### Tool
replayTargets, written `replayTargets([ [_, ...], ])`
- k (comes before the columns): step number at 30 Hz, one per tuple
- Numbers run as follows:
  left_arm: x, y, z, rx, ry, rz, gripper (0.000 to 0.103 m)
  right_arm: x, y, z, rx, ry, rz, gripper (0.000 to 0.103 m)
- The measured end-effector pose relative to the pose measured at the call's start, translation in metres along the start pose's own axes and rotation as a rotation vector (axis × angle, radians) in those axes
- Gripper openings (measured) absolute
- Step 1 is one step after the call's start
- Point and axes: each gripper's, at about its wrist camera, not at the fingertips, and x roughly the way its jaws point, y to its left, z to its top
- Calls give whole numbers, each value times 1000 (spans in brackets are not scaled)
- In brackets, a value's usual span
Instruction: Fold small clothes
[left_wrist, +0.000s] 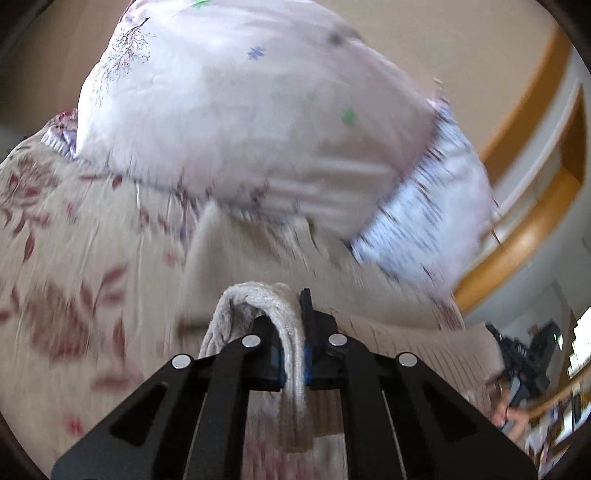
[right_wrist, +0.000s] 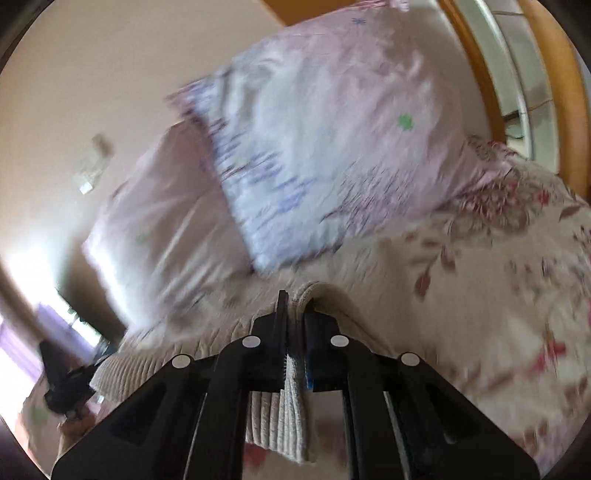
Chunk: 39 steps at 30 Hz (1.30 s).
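**K:** Left wrist view first; left gripper has its fingers pinched tight on a beige ribbed knit garment; a thick folded hem loops over the fingertips and hangs down between the black linkage arms.

**R:** Where's the rest of the cloth?

**K:** It spreads ahead of and to the right of the jaws, lifted off the floral bedsheet; the sheet is cream with red leaf print and fills the left side. Beyond the garment sits a pale pink pillow with small green and blue marks; a second cushion with blue print pokes out from under its right end. Wooden bed frame curves down the right edge. At far right, low, the other gripper's black body shows, blurred.

**R:** Right wrist view?

**K:** Same story mirrored; right gripper is closed hard on another edge of the same knit, ribbed fabric squeezed between the pads and hanging below them; the rest stretches off to the left toward the left gripper, which shows dark and smeared at lower left. Sheet fills the right side; both pillows lie ahead, blue-printed one on top; frame curves at upper right.

**R:** Cloth taut between them?

**K:** Probably spanning, but motion blur is heavy; can't tell how tight.
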Motion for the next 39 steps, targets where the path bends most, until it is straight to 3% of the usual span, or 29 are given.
replayTargets([
  [3, 47, 10, 21, -43, 24, 41, 6, 55, -3, 11, 28, 36, -77, 7],
  [8, 108, 29, 23, -96, 106, 126, 6, 123, -17, 7, 64, 107, -219, 7],
  [12, 121, 50, 24, -208, 138, 82, 9, 138, -26, 16, 138, 124, -200, 8],
  [13, 119, 52, 26, -218, 141, 59, 16, 137, -26, 17, 140, 121, -182, 11],
  [14, 115, 53, 28, -224, 142, 37, 23, 133, -26, 22, 145, 107, -133, 19],
  [15, 109, 56, 30, -238, 127, 9, 37, 128, -26, 24, 155, 96, -95, 25],
  [16, 101, 58, 32, -252, 100, -17, 49, 122, -26, 25, 175, 78, -31, 38],
  [17, 92, 60, 35, -265, 62, -35, 55, 117, -26, 25, 186, 69, 15, 55],
  [18, 83, 63, 38, -274, 25, -40, 65, 113, -27, 25, 192, 70, 49, 64],
  [19, 73, 66, 41, -279, -6, -38, 68, 109, -26, 24, 187, 80, 53, 71],
  [21, 62, 68, 43, -257, 19, -53, 68, 104, -27, 22, 170, 111, 34, 71],
  [24, 55, 62, 35, -187, 89, -59, 67, 107, -29, 14, 128, 249, -18, 66],
  [26, 56, 52, 21, -138, 169, -70, 66, 108, -29, 5, 102, 348, -65, 46],
  [28, 64, 42, 7, -107, 238, -68, 66, 110, -31, -5, 96, 428, -85, 37],
  [30, 75, 35, -2, -92, 276, -69, 66, 109, -30, -9, 81, 450, -77, 19],
  [31, 83, 30, -5, -90, 294, -70, 65, 109, -29, -10, 76, 447, -66, 7],
  [34, 104, 22, 2, -102, 280, -75, 55, 116, -19, 5, 95, 371, -33, 7],
  [36, 115, 21, 13, -153, 239, -104, 51, 120, -10, 21, 106, 275, -4, 7],
  [37, 116, 24, 18, -180, 211, -110, 51, 123, -7, 27, 108, 230, -4, 7],
  [39, 112, 29, 24, -225, 169, -127, 56, 128, -2, 35, 116, 185, -15, 19],
])
